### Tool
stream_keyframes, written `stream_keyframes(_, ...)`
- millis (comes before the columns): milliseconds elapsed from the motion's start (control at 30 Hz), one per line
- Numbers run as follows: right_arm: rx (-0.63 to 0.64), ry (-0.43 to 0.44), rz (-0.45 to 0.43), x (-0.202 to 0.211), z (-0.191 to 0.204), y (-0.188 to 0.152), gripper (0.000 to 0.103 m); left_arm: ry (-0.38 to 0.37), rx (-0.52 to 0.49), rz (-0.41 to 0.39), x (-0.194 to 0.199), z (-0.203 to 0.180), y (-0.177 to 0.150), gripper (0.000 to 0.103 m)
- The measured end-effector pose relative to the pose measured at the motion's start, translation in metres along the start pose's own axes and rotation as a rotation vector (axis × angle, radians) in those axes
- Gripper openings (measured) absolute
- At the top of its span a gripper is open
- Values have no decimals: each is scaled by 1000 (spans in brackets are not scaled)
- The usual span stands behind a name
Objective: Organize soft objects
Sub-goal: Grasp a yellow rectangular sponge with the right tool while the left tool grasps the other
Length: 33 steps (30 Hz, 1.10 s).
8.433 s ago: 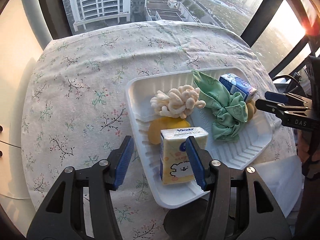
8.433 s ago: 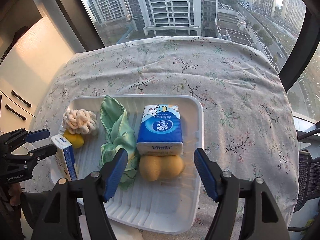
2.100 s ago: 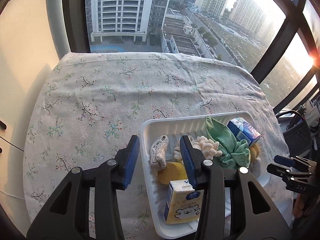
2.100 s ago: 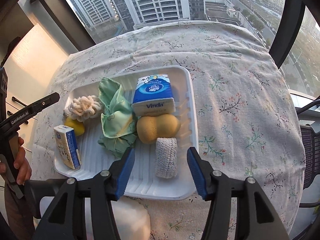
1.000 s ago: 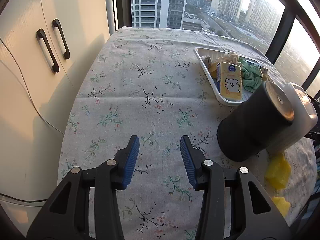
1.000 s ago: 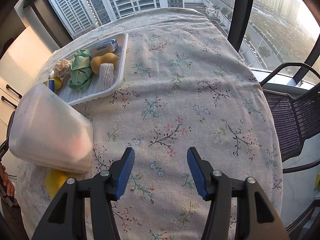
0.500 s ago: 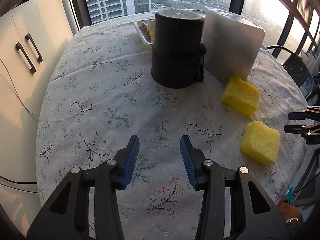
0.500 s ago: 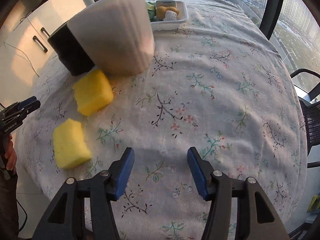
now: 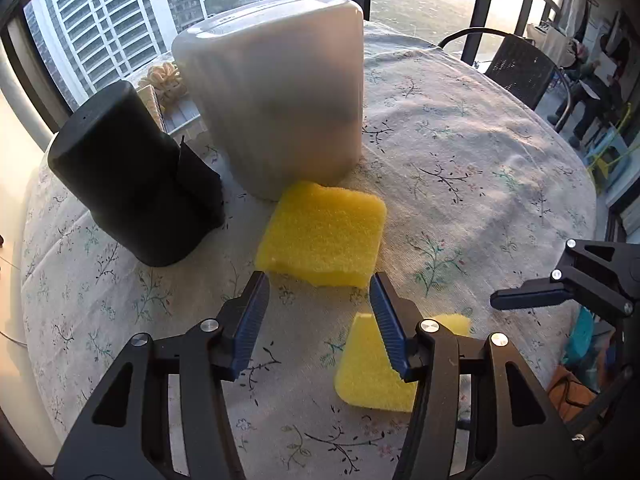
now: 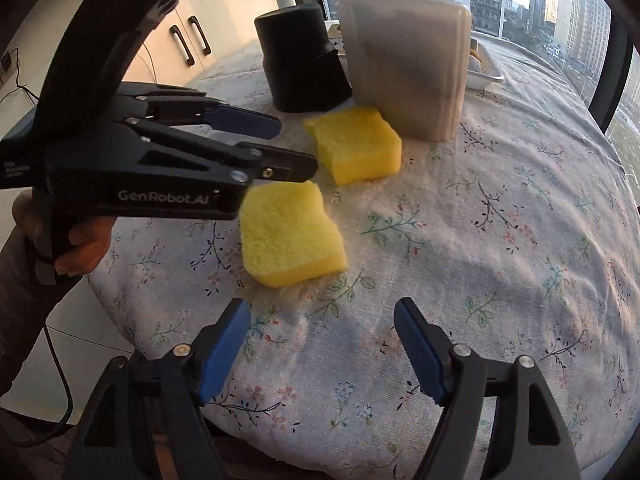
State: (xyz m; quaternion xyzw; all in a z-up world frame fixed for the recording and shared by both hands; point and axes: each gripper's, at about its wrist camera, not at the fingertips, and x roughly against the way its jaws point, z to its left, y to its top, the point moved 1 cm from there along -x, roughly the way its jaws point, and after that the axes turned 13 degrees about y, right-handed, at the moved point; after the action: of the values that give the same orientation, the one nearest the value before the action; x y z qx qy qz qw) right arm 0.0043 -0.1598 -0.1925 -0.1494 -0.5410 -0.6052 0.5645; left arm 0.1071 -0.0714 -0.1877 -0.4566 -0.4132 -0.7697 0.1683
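- Left gripper [image 9: 318, 316]: jaws parted, nothing between the pads; they have just been opening. Tips point down at the cloth.
- Straight ahead of those jaws, just beyond the tips, lies the far sponge [image 9: 322, 238]. It is flat on the tablecloth [image 9: 480, 184], its long side running across the jaw line, its far edge close to the white container [image 9: 276, 96].
- The sponge looks a little wider than the present gap, so I judge the jaws need to part further before they can straddle it.
- Right gripper [image 10: 322, 344]: jaws spread wide, empty; they too have just been opening.
- Ahead of them and a little to the left lies the near sponge [image 10: 290, 236], flat, long axis running roughly away from the jaws. The gap looks ample for it.
- In the left wrist view the near sponge sits below and behind the left gripper's right finger, so the right hand is the nearer one to it, and the left hand is nearer to the far sponge.
- Farther out: black cylinder [image 9: 132, 176] left of the white container, tray [image 10: 486, 70] of soft things behind both, well apart from either gripper.
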Motion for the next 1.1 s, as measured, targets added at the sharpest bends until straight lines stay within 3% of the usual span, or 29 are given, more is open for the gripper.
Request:
stream_keyframes(67,-2,20,-16,-6,1,2,79,-32,-10,11,-7,-4,8,51)
stream_keyframes(167,-2,42,-38,-14,1,8,80,30,-19,-9,-12,-5,15,59)
stream_keyframes(233,17,46,-47,-17,4,11,80,22,-21,-14,-13,-4,18,59)
stream_keyframes(467,59,4,-61,-31,15,19,83,11,1,-1,-21,1,23,71)
stream_keyframes(567,91,-19,-63,-38,25,20,79,40,4,-16,-21,0,22,71)
stream_keyframes(667,115,-87,-60,-40,32,20,57,38,48,-44,-21,2,21,67)
stream_keyframes(867,60,-69,-75,-32,23,18,56,-23,144,-61,-7,18,15,62)
stream_keyframes(1100,12,-98,-105,-7,13,16,56,23,145,-109,26,25,3,62)
